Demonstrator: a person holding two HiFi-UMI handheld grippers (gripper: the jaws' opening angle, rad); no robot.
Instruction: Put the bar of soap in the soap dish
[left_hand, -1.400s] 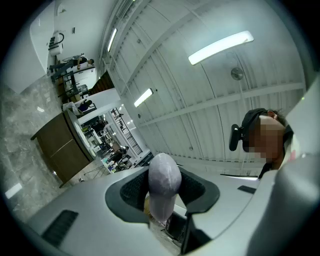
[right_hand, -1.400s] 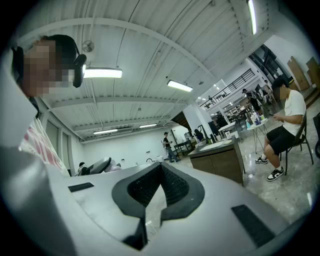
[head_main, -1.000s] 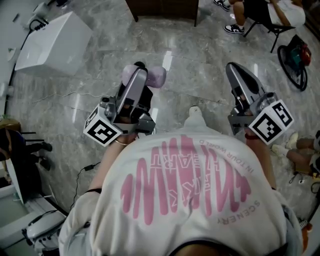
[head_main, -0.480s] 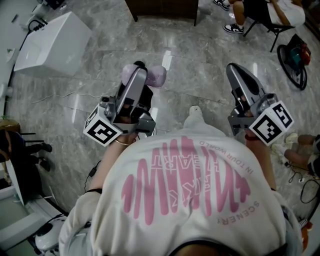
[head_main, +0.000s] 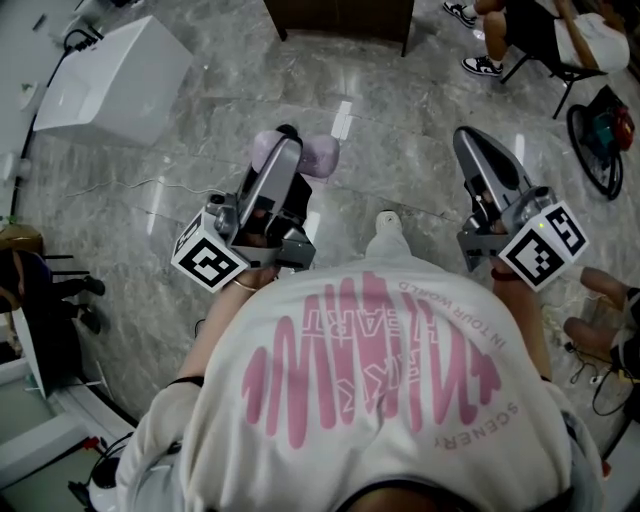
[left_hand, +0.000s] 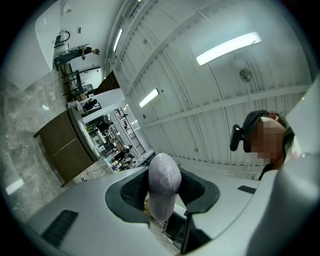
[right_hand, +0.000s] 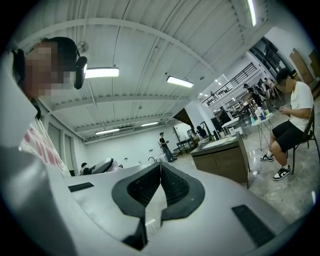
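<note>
A lilac bar of soap (head_main: 322, 155) sits pinched between the jaws of my left gripper (head_main: 288, 152), held out at waist height over the marble floor. In the left gripper view the soap (left_hand: 164, 182) stands on edge between the black pads, filling the gap of the left gripper (left_hand: 163, 192). My right gripper (head_main: 466, 142) is held out to the right with its jaws shut and nothing in them. In the right gripper view the pads of the right gripper (right_hand: 160, 169) meet at their tips. No soap dish shows in any view.
A white box (head_main: 115, 85) stands on the floor at the far left. A dark wooden cabinet (head_main: 340, 15) is straight ahead, a seated person (head_main: 545, 35) at the far right. Cables trail over the floor. A wooden counter (right_hand: 222, 160) shows in the right gripper view.
The floor, the white box and the cabinet have slid slightly down and right in the head view. Both grippers keep their pose before the body, the soap still held.
</note>
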